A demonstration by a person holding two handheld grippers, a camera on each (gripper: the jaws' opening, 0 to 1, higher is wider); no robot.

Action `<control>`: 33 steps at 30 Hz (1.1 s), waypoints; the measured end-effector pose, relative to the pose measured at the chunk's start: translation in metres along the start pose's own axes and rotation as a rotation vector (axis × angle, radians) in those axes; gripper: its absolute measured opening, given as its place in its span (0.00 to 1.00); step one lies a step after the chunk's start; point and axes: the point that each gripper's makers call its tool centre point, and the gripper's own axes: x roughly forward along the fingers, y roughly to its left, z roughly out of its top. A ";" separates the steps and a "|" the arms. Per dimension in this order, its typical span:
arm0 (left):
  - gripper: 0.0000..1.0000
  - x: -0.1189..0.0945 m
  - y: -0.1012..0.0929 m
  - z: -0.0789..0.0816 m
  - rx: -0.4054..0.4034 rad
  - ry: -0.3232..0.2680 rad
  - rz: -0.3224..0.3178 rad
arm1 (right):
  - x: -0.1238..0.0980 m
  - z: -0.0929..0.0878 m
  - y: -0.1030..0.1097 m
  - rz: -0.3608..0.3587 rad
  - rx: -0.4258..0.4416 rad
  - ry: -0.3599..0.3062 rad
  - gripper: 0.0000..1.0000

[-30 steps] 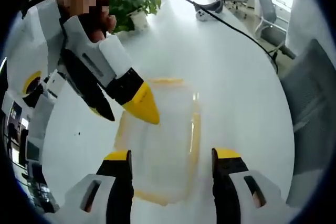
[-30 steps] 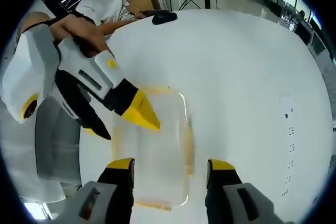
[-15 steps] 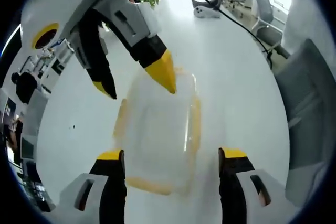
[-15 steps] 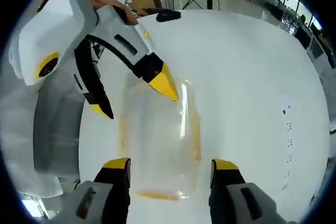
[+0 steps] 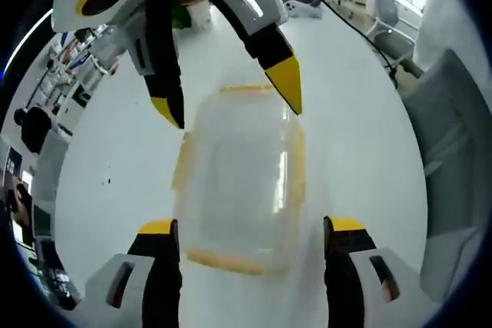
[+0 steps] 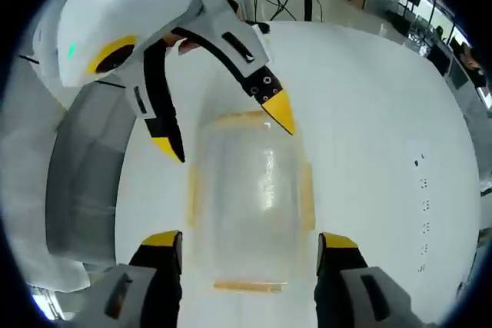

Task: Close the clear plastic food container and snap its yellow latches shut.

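White table (image 5: 361, 105), chairs (image 5: 450, 136) at its edge. Left gripper (image 5: 250, 226) and right gripper (image 6: 250, 240) wide open, empty, straddling container (image 6: 250, 201) from opposite ends.

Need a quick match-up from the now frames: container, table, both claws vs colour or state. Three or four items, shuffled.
Things:
1. container
2. latches
3. table
4. left claw

Descriptions:
A. white
B. yellow
C. open, jaws either side of the container
D. clear plastic

Pairs: 1-D, 2-B, 3-A, 4-C. The right claw is open too.
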 end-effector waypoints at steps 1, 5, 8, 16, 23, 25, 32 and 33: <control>0.75 0.000 0.000 0.000 0.003 0.001 0.001 | 0.000 0.000 0.003 0.002 -0.001 -0.007 0.72; 0.76 -0.004 0.002 0.005 -0.021 -0.021 -0.001 | 0.001 0.000 0.006 -0.027 -0.018 -0.013 0.76; 0.77 -0.004 0.003 0.007 -0.005 -0.023 0.005 | 0.003 -0.003 0.008 -0.043 -0.027 -0.007 0.76; 0.81 0.002 0.010 0.000 0.038 0.016 0.012 | 0.010 -0.011 0.010 -0.099 -0.049 0.010 0.79; 0.81 0.010 0.017 -0.008 0.063 0.062 0.017 | 0.015 -0.019 0.003 -0.162 -0.100 0.037 0.85; 0.81 0.012 0.017 -0.010 0.068 0.069 0.016 | 0.017 -0.020 0.005 -0.157 -0.076 0.027 0.85; 0.79 0.018 0.014 -0.016 0.091 0.092 0.001 | 0.022 -0.022 -0.001 -0.202 -0.092 0.019 0.85; 0.79 0.019 0.013 -0.016 0.090 0.093 -0.004 | 0.022 -0.021 -0.002 -0.207 -0.090 0.014 0.85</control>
